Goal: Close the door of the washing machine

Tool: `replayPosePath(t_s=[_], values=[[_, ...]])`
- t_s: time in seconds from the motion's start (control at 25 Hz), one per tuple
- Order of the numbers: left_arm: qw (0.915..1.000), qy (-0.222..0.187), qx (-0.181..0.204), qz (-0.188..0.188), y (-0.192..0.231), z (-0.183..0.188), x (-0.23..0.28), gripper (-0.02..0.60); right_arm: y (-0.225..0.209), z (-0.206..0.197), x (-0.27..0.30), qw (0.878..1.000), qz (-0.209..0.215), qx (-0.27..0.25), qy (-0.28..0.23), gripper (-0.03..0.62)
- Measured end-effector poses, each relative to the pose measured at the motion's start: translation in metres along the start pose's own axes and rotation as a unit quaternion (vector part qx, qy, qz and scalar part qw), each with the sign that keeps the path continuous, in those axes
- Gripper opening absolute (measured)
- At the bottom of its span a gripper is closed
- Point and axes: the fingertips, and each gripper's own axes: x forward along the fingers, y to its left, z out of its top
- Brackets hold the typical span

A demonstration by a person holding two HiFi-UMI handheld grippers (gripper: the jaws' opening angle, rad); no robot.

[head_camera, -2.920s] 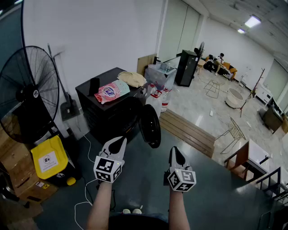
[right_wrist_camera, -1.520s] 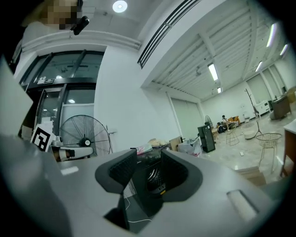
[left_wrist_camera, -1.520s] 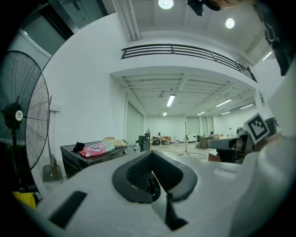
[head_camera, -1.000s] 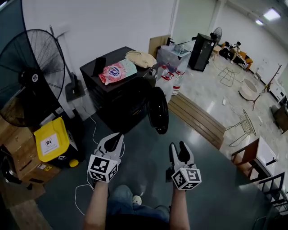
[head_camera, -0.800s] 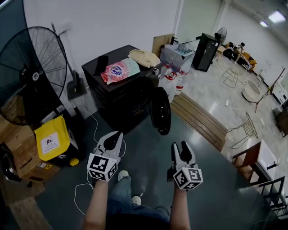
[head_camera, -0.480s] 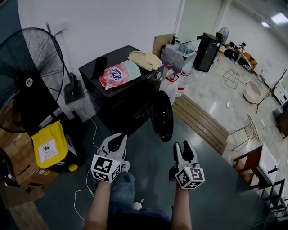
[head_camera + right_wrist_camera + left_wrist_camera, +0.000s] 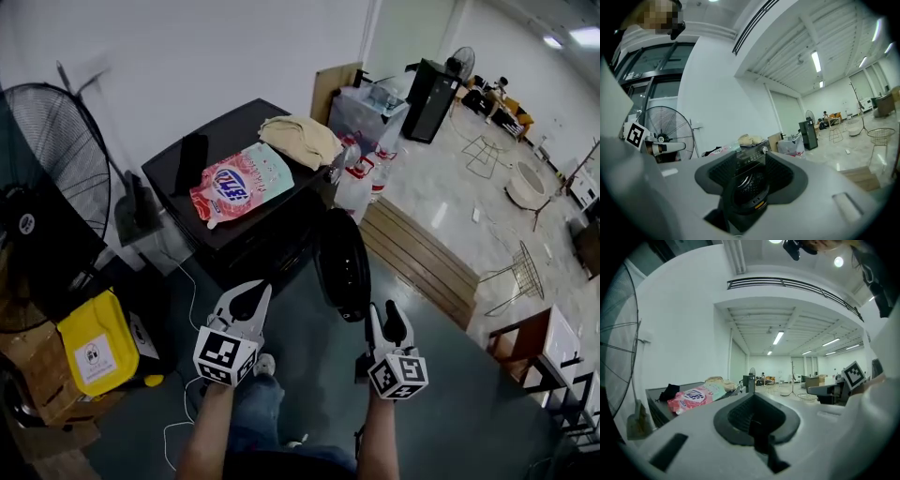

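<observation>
Grey floor (image 7: pixel 450 403), centre frame: door (image 7: pixel 342 264) open; right hand-held gripper (image 7: pixel 386 315), jaws apart and empty, faces it to push; left hand-held gripper (image 7: pixel 253 294) pinched together, empty.

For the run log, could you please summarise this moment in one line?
stage: pre-contact | washing machine door: open, untouched | left gripper: jaws shut, empty | right gripper: jaws apart, empty, facing door

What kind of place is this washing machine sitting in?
Probably a big open workshop or test hall, not a home laundry: the black washing machine stands near a large floor fan and cardboard boxes, with a wide polished floor behind.
</observation>
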Motion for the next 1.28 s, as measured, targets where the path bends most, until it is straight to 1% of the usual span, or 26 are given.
replayPosePath(t_s=[0.2, 0.44, 0.6, 0.76, 1.0, 1.16, 1.28], values=[[0.9996, 0.003, 0.001, -0.029, 0.030, 0.007, 0.053, -0.002, -0.013, -0.001, 0.049, 1.000, -0.022, 0.003, 0.008, 0.186], [0.9976, 0.013, -0.002, -0.068, 0.061, 0.001, 0.109, -0.002, -0.032, -0.007, 0.098, 0.998, -0.055, 0.011, 0.007, 0.186], [0.9967, 0.027, -0.008, -0.076, 0.068, -0.008, 0.132, -0.002, -0.046, -0.013, 0.111, 0.998, -0.066, 0.013, 0.016, 0.186], [0.9969, 0.035, -0.012, -0.070, 0.072, -0.019, 0.142, -0.002, -0.062, -0.028, 0.115, 0.997, -0.070, 0.016, 0.031, 0.186], [0.9975, 0.035, -0.021, -0.058, 0.073, -0.042, 0.150, -0.002, -0.090, -0.062, 0.117, 0.996, -0.068, 0.011, 0.056, 0.186], [0.9969, 0.038, -0.008, -0.068, 0.065, -0.065, 0.160, -0.002, -0.113, -0.097, 0.114, 0.995, -0.071, 0.008, 0.074, 0.186], [0.9962, 0.041, -0.004, -0.077, 0.062, -0.090, 0.168, -0.002, -0.131, -0.136, 0.109, 0.993, -0.075, 0.005, 0.095, 0.186]])
